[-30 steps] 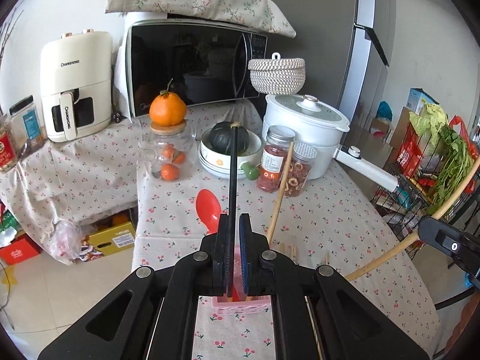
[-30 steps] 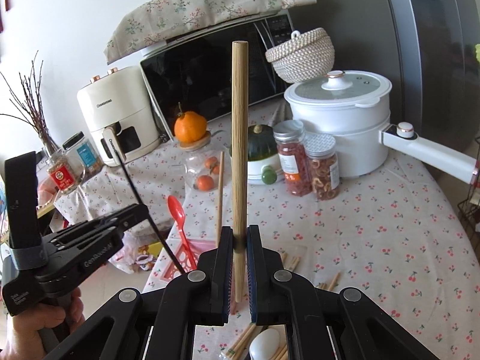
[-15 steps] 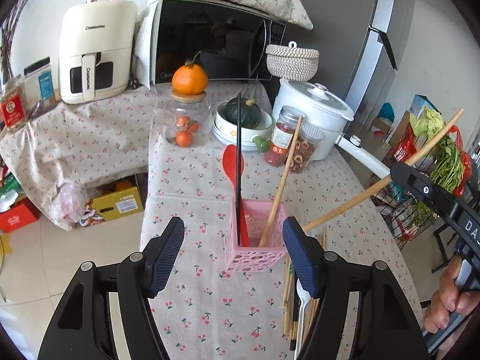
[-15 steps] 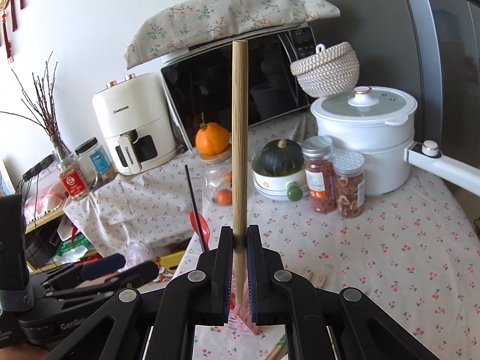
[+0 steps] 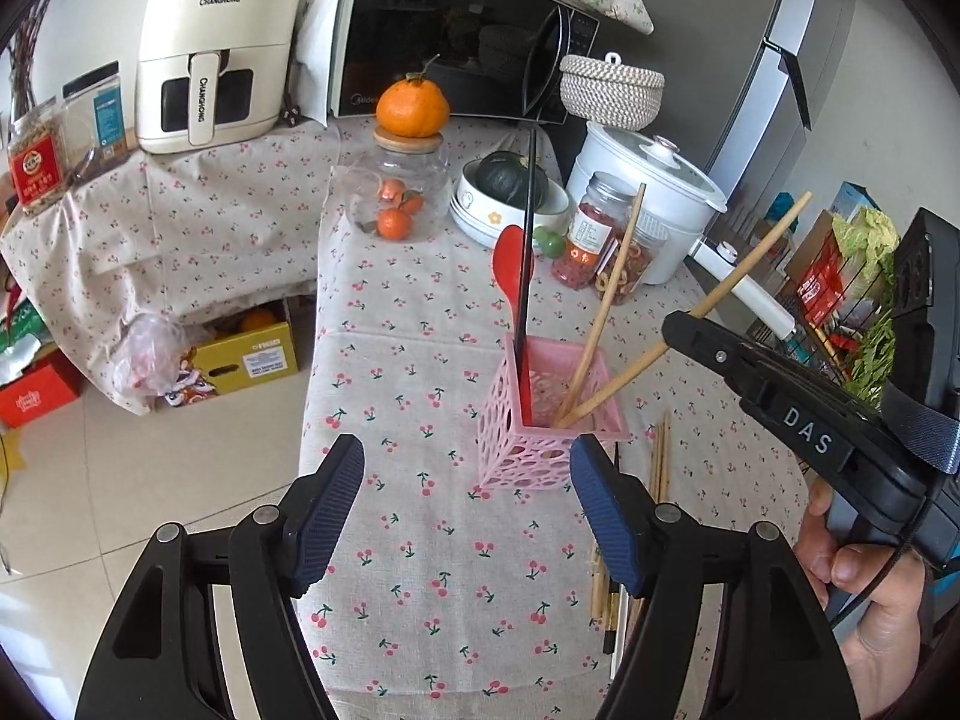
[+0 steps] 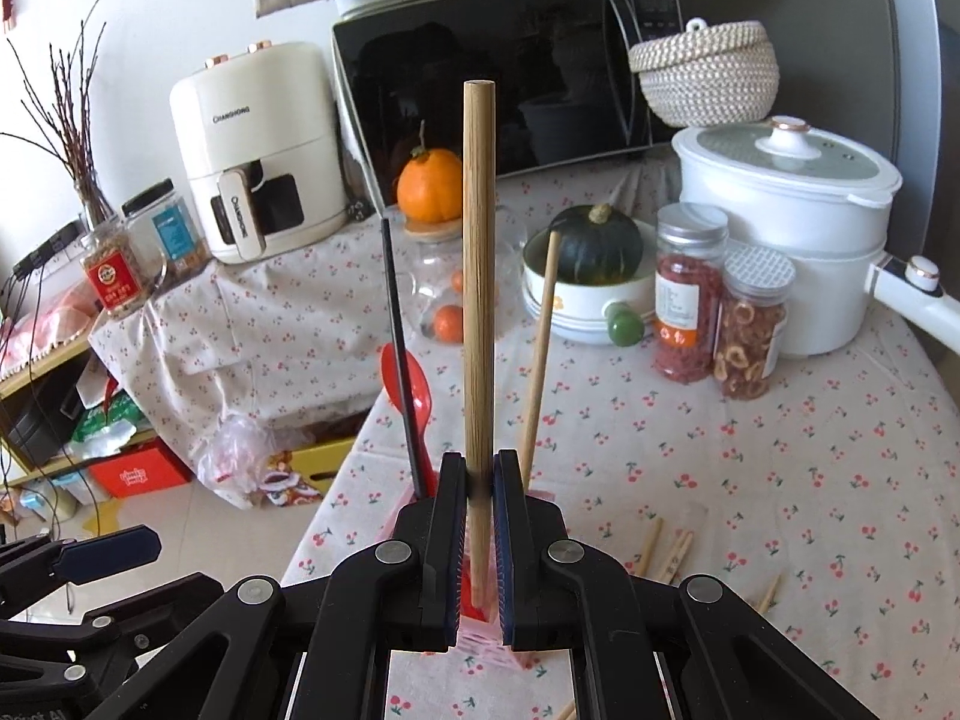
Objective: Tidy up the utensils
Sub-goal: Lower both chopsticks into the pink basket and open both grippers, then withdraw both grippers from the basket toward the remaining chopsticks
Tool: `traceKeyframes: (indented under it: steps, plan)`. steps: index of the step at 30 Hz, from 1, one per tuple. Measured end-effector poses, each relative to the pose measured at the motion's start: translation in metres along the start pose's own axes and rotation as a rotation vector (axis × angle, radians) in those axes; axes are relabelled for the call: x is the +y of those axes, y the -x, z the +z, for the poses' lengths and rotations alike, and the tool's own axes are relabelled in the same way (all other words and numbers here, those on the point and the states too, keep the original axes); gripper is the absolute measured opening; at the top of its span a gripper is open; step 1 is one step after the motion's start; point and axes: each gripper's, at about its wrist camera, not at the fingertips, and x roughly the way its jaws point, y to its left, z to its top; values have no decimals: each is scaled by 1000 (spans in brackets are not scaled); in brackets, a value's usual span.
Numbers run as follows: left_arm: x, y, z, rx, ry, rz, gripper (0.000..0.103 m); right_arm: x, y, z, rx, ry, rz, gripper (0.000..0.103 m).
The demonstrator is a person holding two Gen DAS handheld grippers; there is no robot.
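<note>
Bamboo was what your right gripper [image 6: 478, 531] stayed clenched on: one wooden chopstick [image 6: 478, 276], its lower end already dipping into the pink perforated holder [image 5: 543, 414] near the table's left edge. Your left gripper [image 5: 468, 504] had just spread its jaws and held nothing, leaving the black chopstick [image 5: 527, 240] standing in the holder beside the red spoon [image 5: 510, 267] and another wooden chopstick [image 5: 606, 300]. The next move probably called for lowering the stick fully, then letting go. More loose chopsticks [image 5: 660, 468] lay right of the holder on the cherry-print tablecloth [image 5: 420, 360], with jars, a white pot, a microwave and an air fryer behind.
</note>
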Motion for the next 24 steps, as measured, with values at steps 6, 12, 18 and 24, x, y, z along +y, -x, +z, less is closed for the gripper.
traceKeyframes:
  steps: [6, 12, 18, 24]
  plan:
    - [-7, 0, 0, 5, -9, -26, 75, -7, -13, -5, 65, -49, 55, 15]
    - [-18, 0, -4, 12, -31, -35, 80, -22, 18, 1, 8, -93, 82, 40]
    - [-36, -4, -12, 35, -71, -42, 85, -46, 56, -1, -36, -108, 53, 63]
    - [-56, -14, -26, 70, -115, -47, 89, -75, 81, -11, -46, -110, -5, 76]
